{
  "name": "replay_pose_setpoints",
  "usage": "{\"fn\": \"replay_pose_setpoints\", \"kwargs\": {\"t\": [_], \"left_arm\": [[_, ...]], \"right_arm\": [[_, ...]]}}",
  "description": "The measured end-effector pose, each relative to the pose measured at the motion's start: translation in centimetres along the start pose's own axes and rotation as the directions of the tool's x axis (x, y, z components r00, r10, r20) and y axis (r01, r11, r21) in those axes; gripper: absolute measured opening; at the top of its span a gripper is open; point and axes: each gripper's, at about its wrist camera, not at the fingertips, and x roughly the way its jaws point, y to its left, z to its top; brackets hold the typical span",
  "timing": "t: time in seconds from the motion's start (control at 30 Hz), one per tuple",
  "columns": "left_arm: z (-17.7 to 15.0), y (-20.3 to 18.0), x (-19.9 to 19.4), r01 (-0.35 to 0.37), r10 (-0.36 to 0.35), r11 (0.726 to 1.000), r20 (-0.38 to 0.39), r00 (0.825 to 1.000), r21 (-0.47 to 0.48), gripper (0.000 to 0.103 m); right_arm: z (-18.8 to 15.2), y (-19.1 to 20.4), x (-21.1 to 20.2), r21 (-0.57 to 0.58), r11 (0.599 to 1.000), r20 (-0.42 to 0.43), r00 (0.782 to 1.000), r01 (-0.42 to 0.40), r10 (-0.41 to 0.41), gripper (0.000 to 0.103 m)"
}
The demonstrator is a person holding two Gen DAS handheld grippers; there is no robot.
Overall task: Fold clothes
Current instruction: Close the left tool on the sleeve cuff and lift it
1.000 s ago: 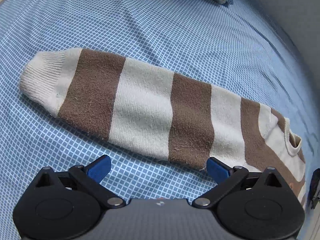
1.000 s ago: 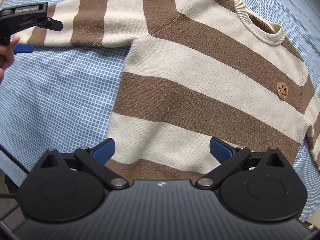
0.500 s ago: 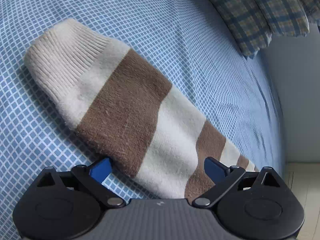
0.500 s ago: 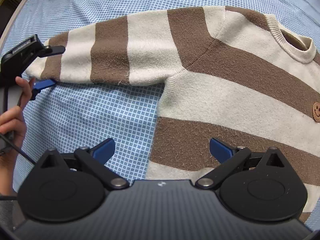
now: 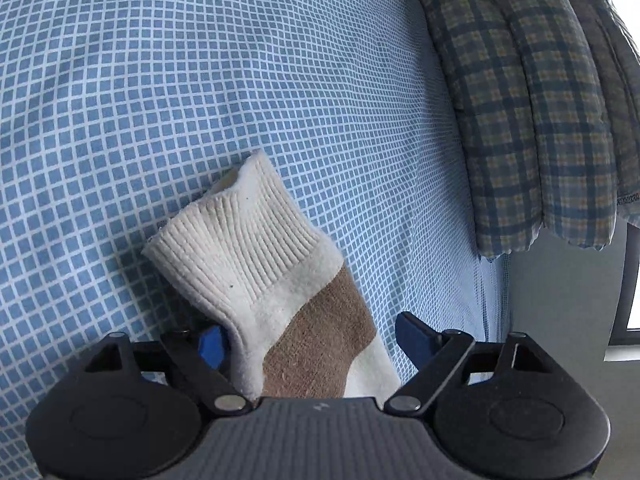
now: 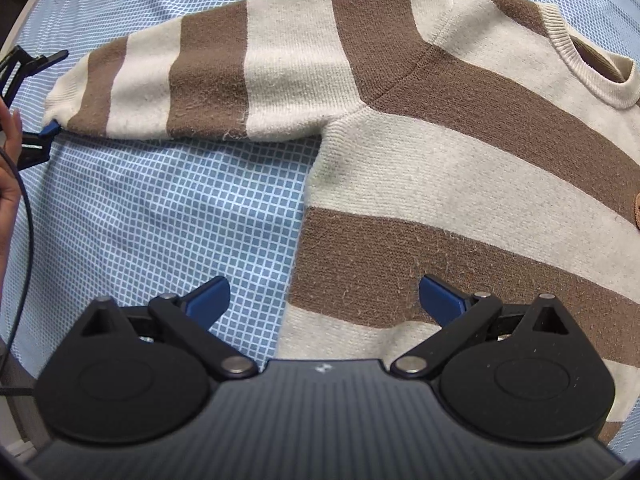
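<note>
Left wrist view: left tongs [image 5: 310,340] spread wide, straddling the sleeve cuff [image 5: 236,240] of the striped sweater. Cream ribbed cuff sticks out ahead of the fingers, its open end slightly raised off the bed sheet [image 5: 200,80]; first brown band sits between the blue pads [image 5: 412,334]. Left pad is partly hidden behind the cuff edge, right pad is apart from the fabric. No clamp on the knit visible. Blue-and-white checked sheet fills most of the view. A plaid pillow [image 5: 532,112] lies along the far right edge of the bed.

Right wrist view: right tongs [image 6: 324,300] wide apart, gripping nothing, hovering over the lower left side of the striped sweater [image 6: 460,184]. Left pad is over bare bed sheet [image 6: 160,208], right pad over a brown band of the body. Sweater lies flat, front up, neckline at upper right, one sleeve stretched out to the left. At that sleeve's end, the left tongs [image 6: 48,92] show at the frame edge, one finger on each side of the cuff, with the person's hand [image 6: 10,168] and a dark cable [image 6: 24,240] beside them.
</note>
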Motion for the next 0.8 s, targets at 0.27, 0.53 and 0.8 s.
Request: {"fn": "replay_pose_setpoints", "kwargs": {"t": [0.27,0.53,0.8], "left_arm": [[-2.0,-2.8,-1.8,-0.129,0.124,0.988,0.061,0.99,0.086,0.007],[-6.1,-10.4,-4.6,-0.156,0.12,0.941,0.137,0.983,0.3,0.006],[-12.5,-17.6,-6.0,-0.226,0.169,0.825,0.157,0.973,0.517,0.007]], "right_arm": [[0.2,-0.7,-0.7,0.015,1.0,0.015,1.0,0.002,-0.003,0.103],[-0.9,-2.1,-1.6,0.034,0.999,0.007,1.0,0.012,-0.012,0.103],[-2.1,-4.0,-3.3,0.078,0.997,0.036,0.999,-0.001,-0.002,0.103]]}}
